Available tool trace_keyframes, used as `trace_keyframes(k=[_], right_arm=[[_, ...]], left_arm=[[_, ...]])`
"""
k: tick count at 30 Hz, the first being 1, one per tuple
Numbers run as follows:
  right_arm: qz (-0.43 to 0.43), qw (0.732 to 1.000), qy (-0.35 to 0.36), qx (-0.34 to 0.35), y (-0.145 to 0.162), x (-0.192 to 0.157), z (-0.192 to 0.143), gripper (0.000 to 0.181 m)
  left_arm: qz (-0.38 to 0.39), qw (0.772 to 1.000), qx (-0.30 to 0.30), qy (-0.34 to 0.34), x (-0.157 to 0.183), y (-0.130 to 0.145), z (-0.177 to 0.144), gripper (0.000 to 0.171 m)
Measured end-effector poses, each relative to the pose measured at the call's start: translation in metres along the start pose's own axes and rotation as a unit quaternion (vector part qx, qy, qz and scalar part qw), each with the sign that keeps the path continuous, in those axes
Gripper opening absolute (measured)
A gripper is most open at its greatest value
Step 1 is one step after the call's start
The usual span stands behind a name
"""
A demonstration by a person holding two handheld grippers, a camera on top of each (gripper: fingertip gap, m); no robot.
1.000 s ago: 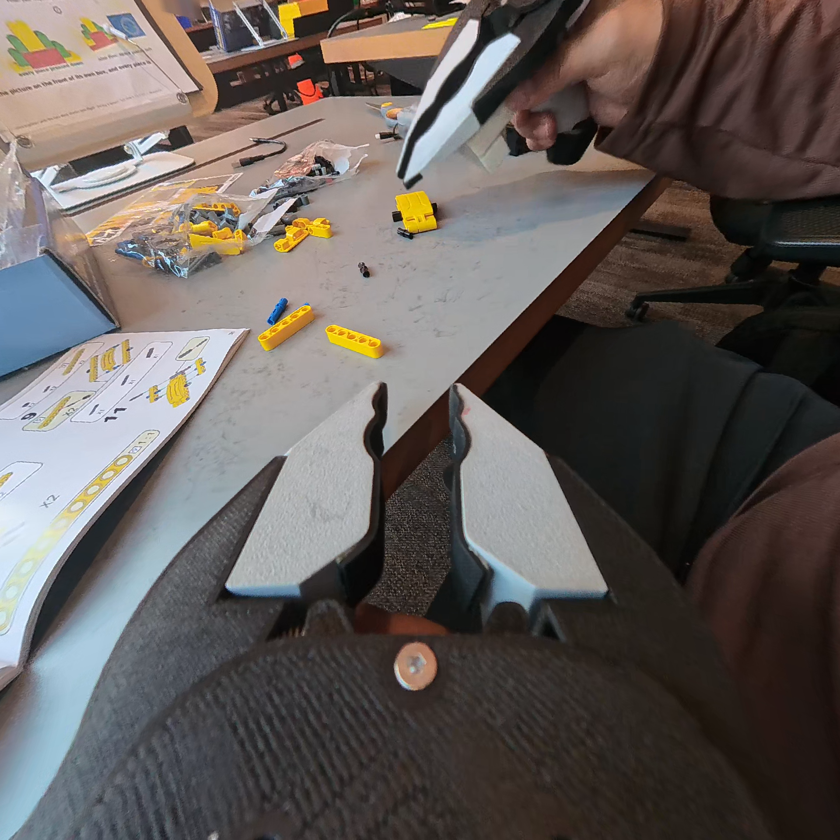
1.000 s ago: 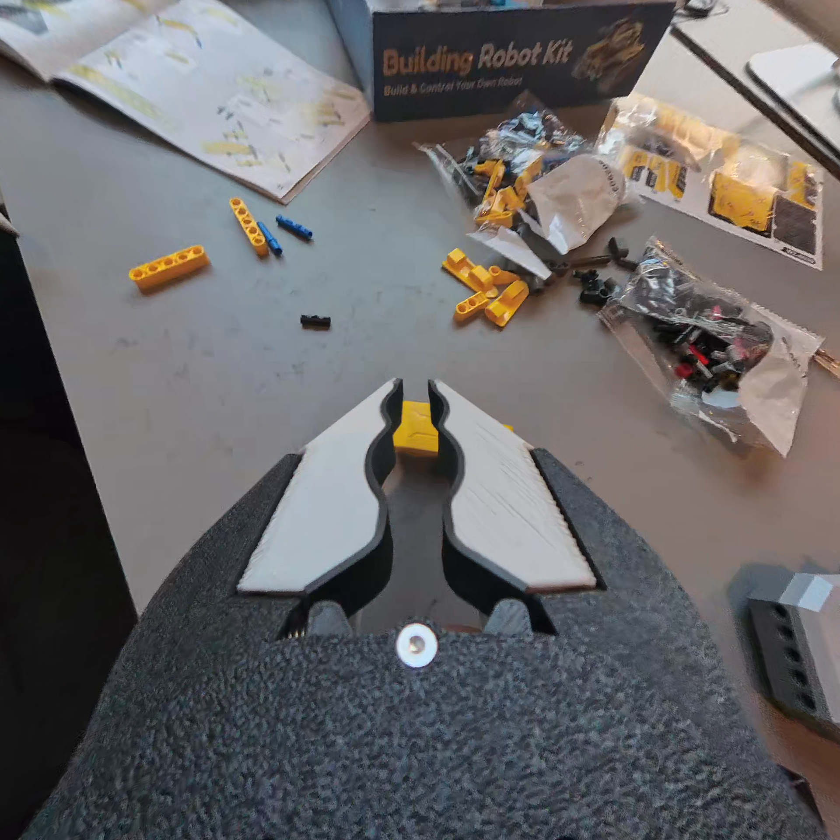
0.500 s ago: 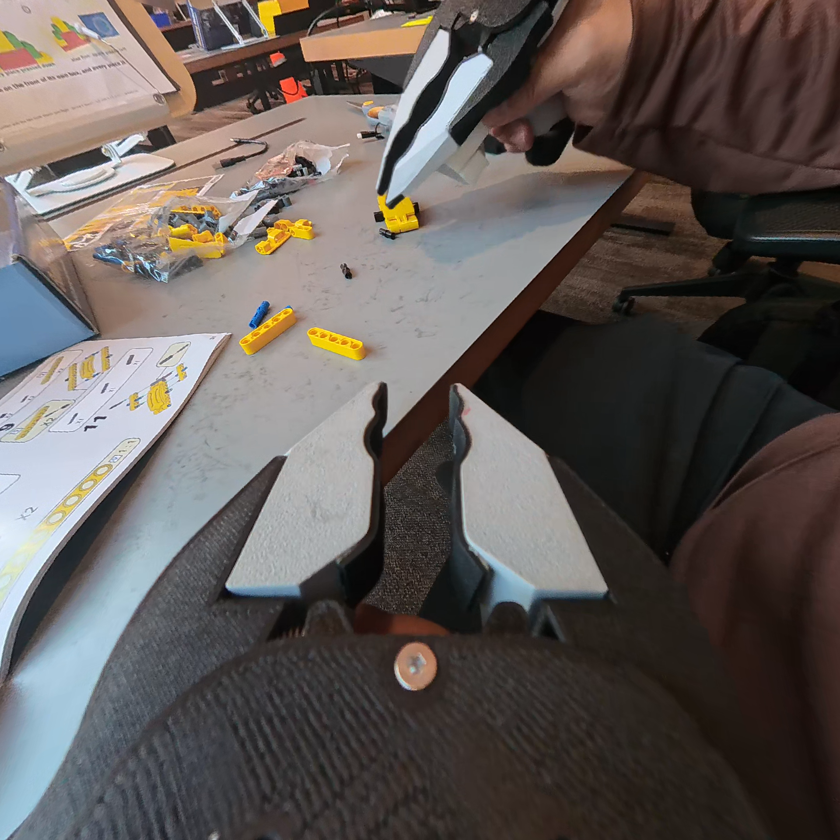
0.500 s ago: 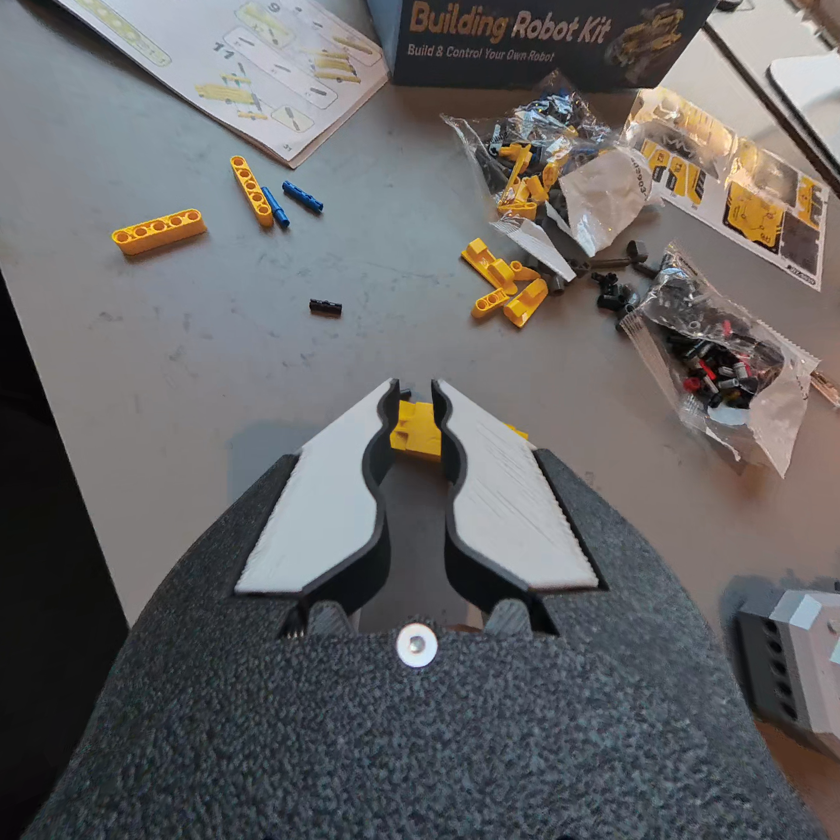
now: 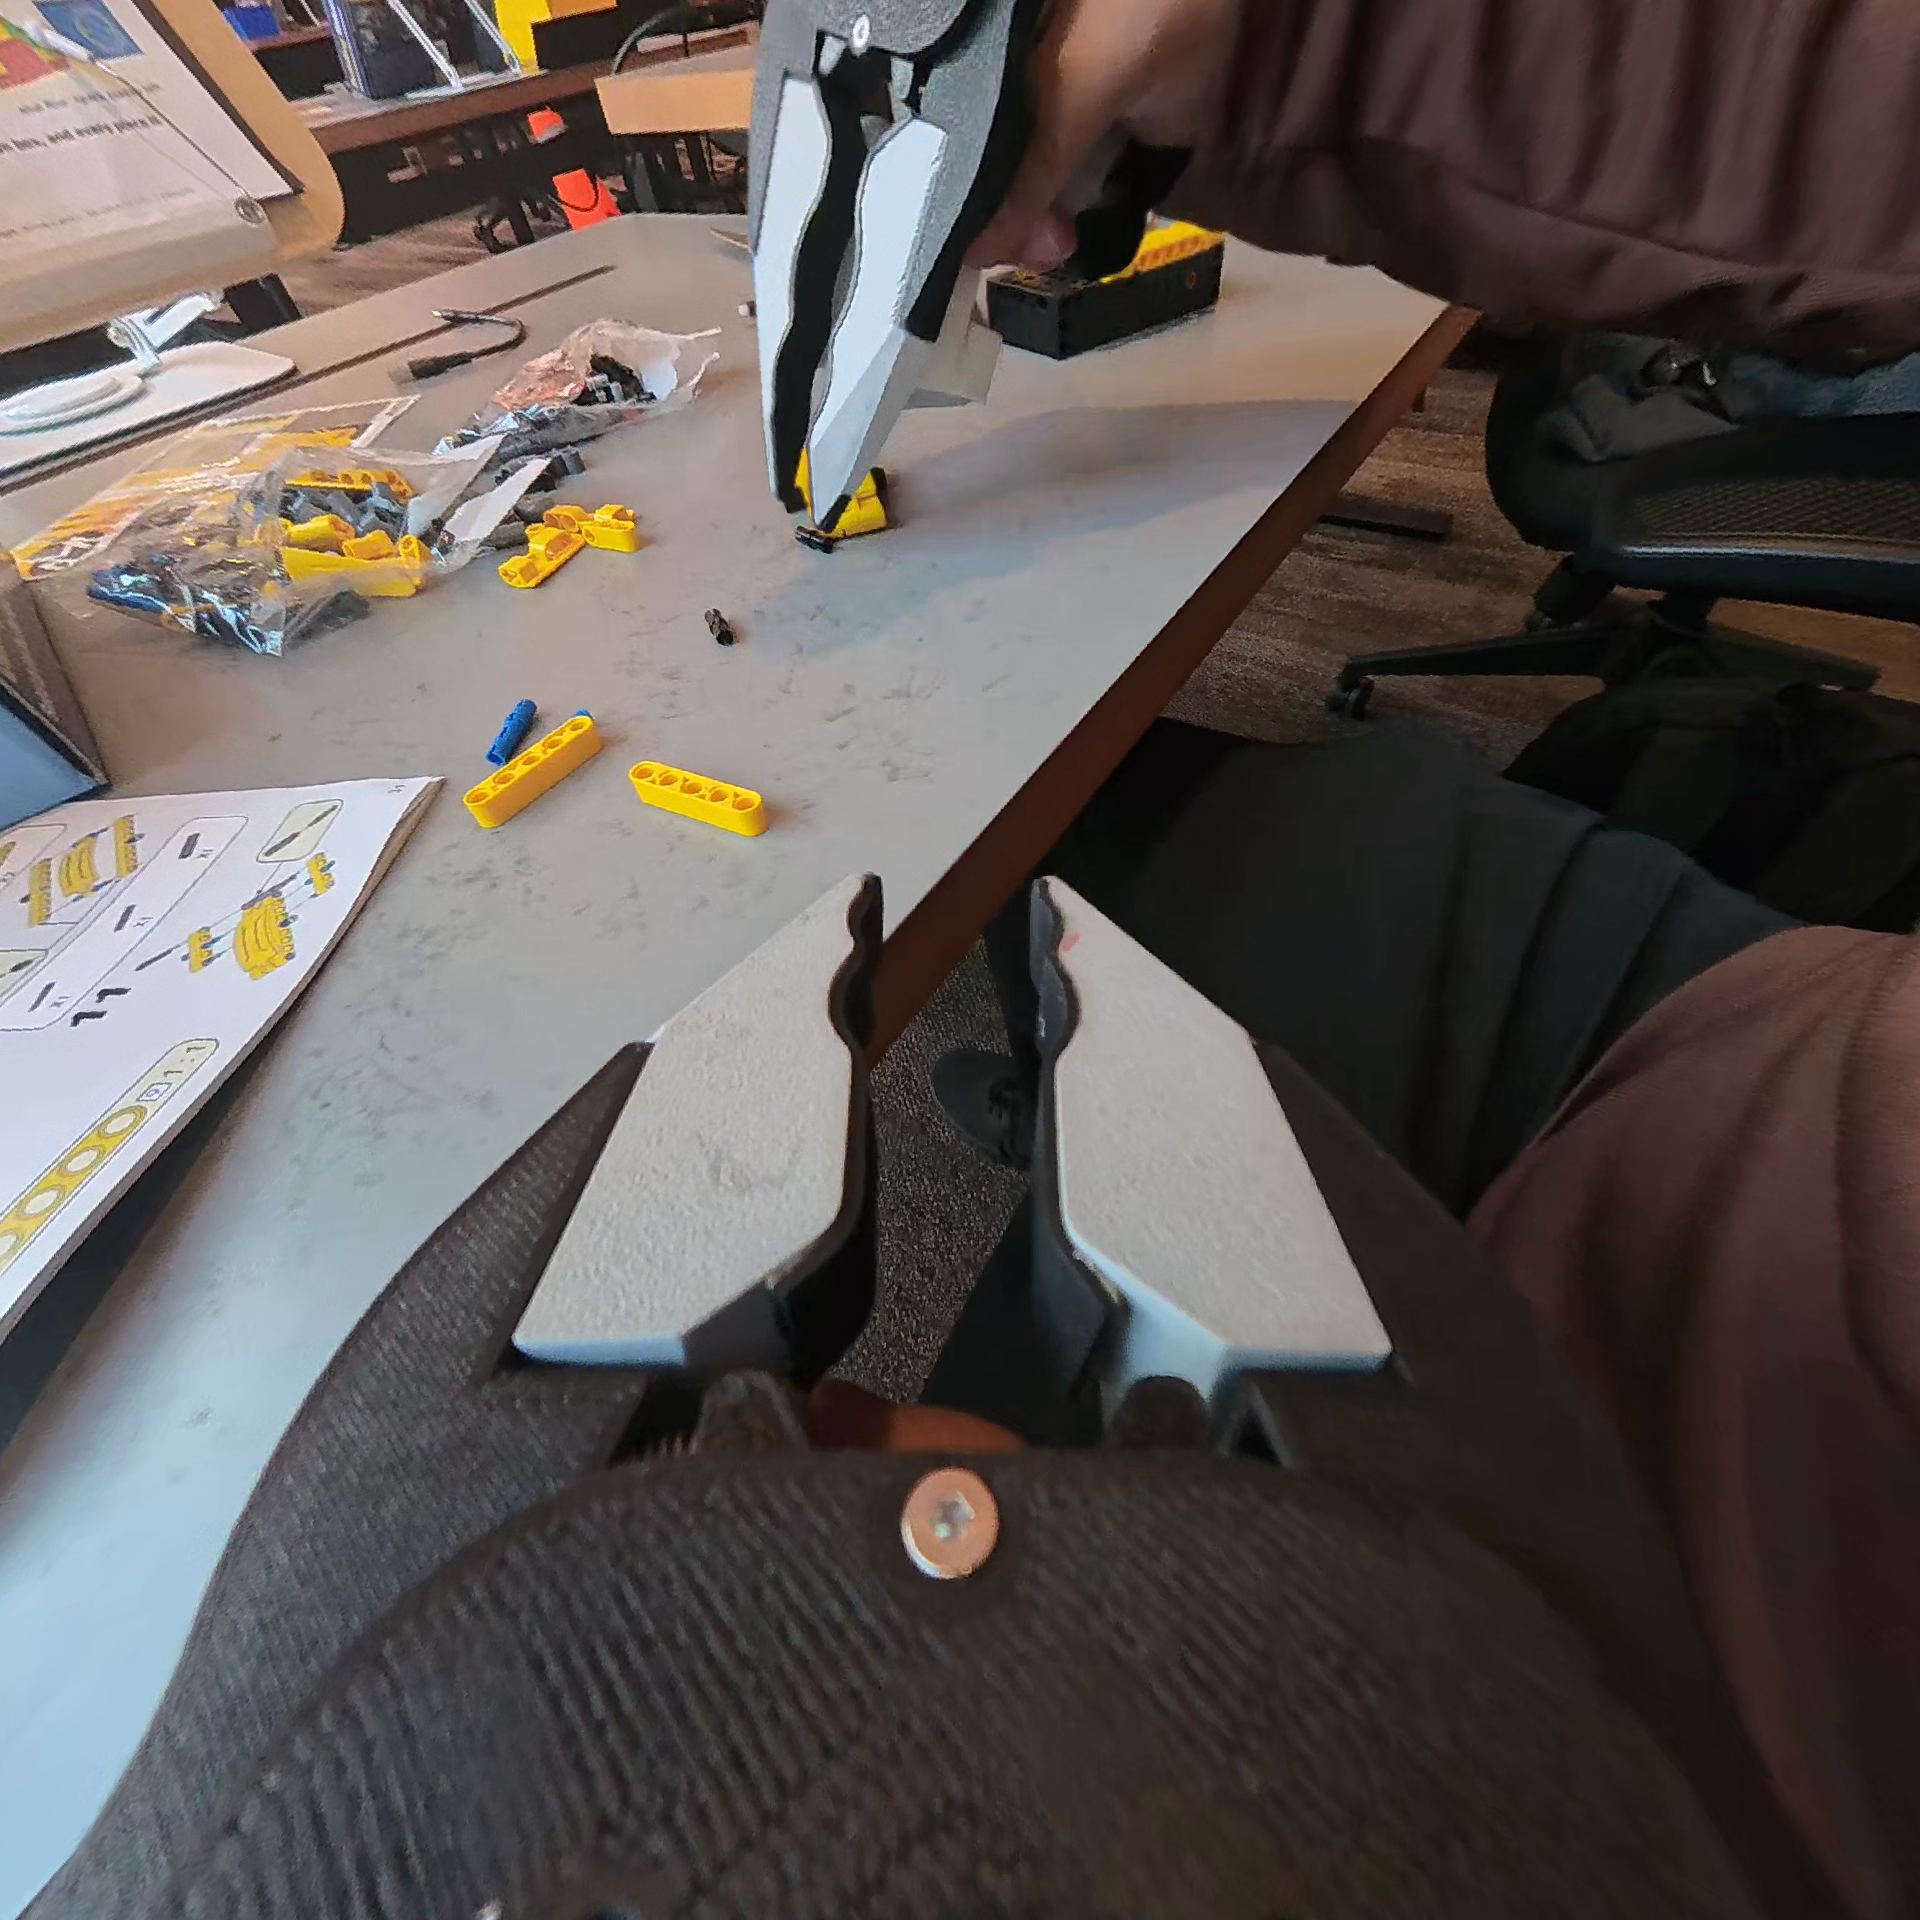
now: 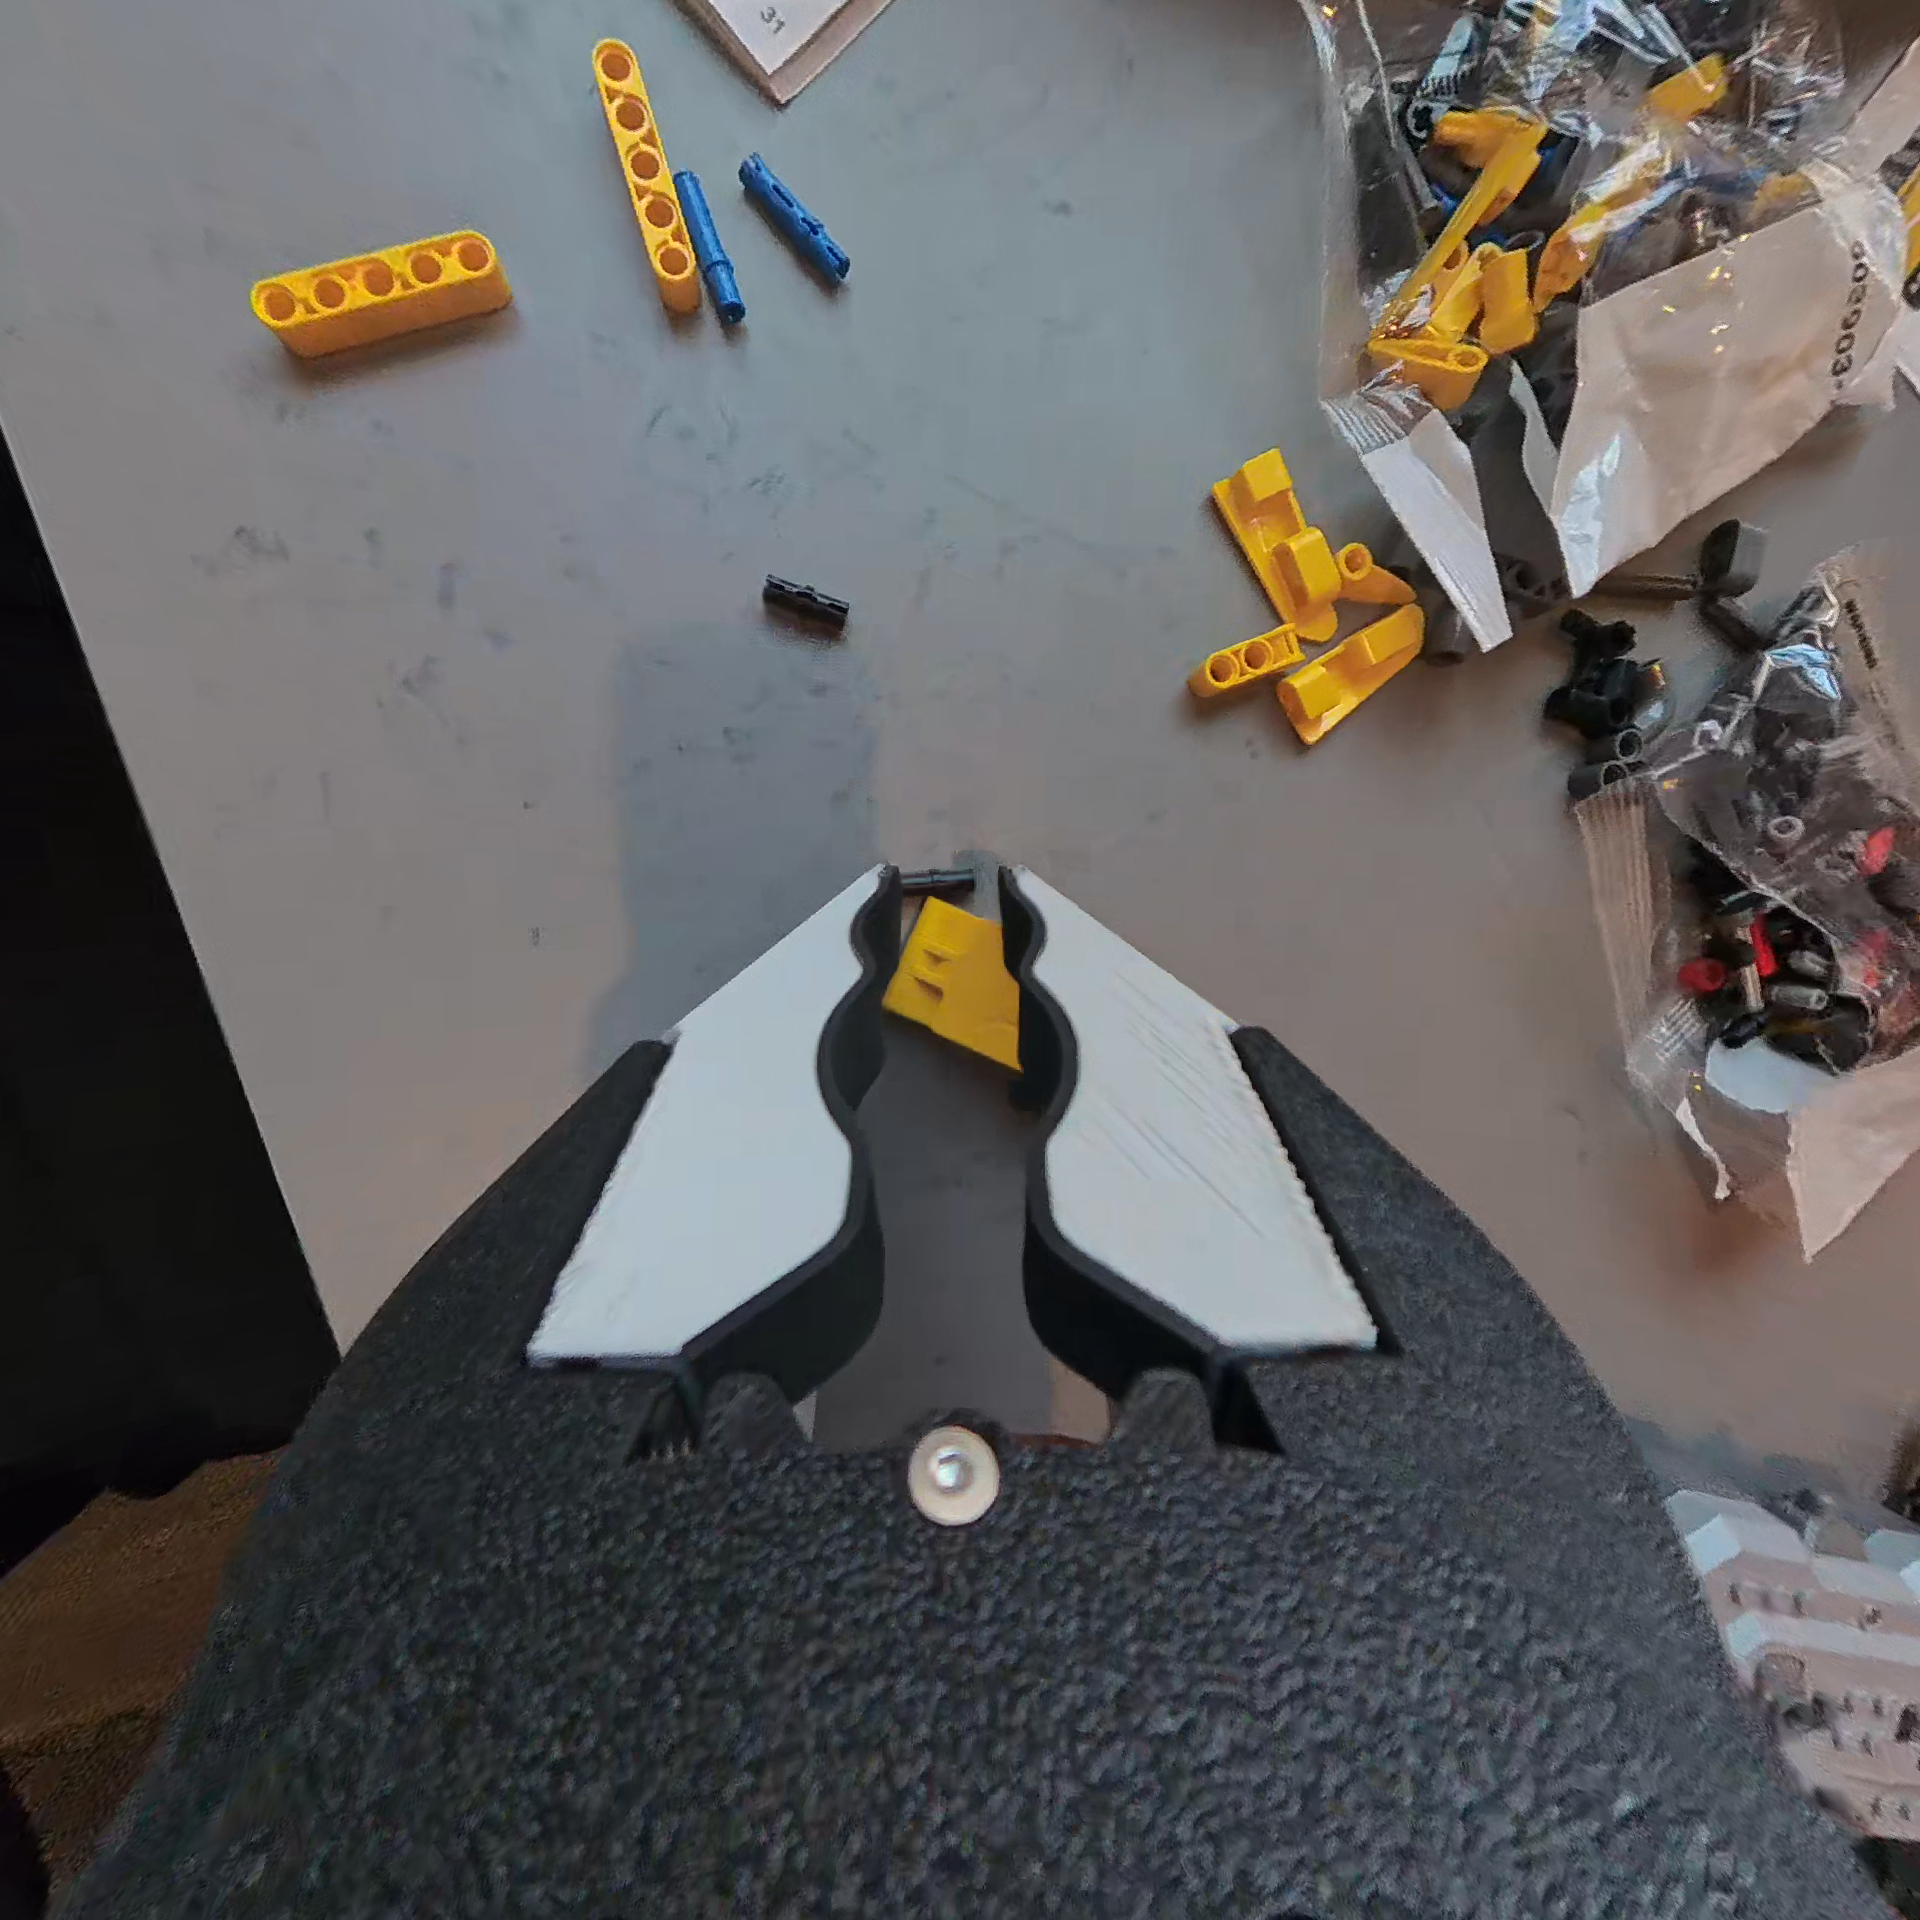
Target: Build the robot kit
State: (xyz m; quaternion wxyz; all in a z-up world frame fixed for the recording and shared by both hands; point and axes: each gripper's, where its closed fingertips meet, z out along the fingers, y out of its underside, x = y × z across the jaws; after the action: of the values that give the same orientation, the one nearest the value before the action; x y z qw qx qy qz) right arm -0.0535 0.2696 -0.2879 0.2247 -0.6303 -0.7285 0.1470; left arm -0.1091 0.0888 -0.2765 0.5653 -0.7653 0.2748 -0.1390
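My right gripper (image 6: 945,883) points steeply down at the grey table (image 6: 520,727), its tips at the surface. Its jaws stand narrowly open around a small yellow block (image 6: 951,987) that lies between the fingers. A thin black pin (image 6: 935,880) sits right at the fingertips. The left wrist view shows the same gripper (image 5: 810,509) over the yellow block (image 5: 862,499), held by a hand in a brown sleeve. My left gripper (image 5: 951,914) is open and empty, hovering over the table's front edge (image 5: 1091,727).
Two yellow beams (image 6: 379,291) (image 6: 644,171), two blue pins (image 6: 707,244) (image 6: 795,218) and a black pin (image 6: 805,605) lie ahead. Loose yellow parts (image 6: 1309,603) and two parts bags (image 6: 1610,260) (image 6: 1787,935) lie right. An instruction booklet (image 5: 156,935) lies left; a chair (image 5: 1714,499) stands beyond. The black pin (image 6: 805,605) is closer to my right gripper, around 6 cm from its tips; the left tips are 15 cm off. It turns up in the left wrist view (image 5: 719,624) as well.
My right gripper has come down and forward from above the table until its tips straddle the yellow block. My left gripper has stayed open in about the same place.
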Motion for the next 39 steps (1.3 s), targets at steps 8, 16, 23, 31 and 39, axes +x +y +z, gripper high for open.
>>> trace_keyframes(k=[8, 16, 23, 31, 39], right_arm=[[0.019, 0.997, -0.059, -0.053, 0.006, -0.003, 0.008, 0.015], [-0.007, 0.998, -0.064, -0.017, -0.025, -0.012, 0.016, 0.015], [-0.039, 0.994, -0.099, 0.002, -0.058, -0.029, 0.035, 0.009], [-0.035, 0.995, -0.098, 0.007, -0.067, -0.030, 0.040, 0.017], [0.001, 0.992, -0.108, 0.065, -0.062, -0.039, 0.021, 0.018]], left_arm=[[-0.013, 1.000, 0.003, -0.008, -0.007, -0.001, -0.006, 0.025], [-0.011, 1.000, 0.002, -0.005, -0.006, -0.001, -0.006, 0.025], [-0.005, 1.000, 0.001, -0.009, -0.006, 0.000, -0.006, 0.025], [-0.007, 1.000, 0.001, -0.009, -0.008, 0.000, -0.007, 0.025], [-0.011, 1.000, 0.002, -0.008, -0.007, 0.000, -0.007, 0.025]])
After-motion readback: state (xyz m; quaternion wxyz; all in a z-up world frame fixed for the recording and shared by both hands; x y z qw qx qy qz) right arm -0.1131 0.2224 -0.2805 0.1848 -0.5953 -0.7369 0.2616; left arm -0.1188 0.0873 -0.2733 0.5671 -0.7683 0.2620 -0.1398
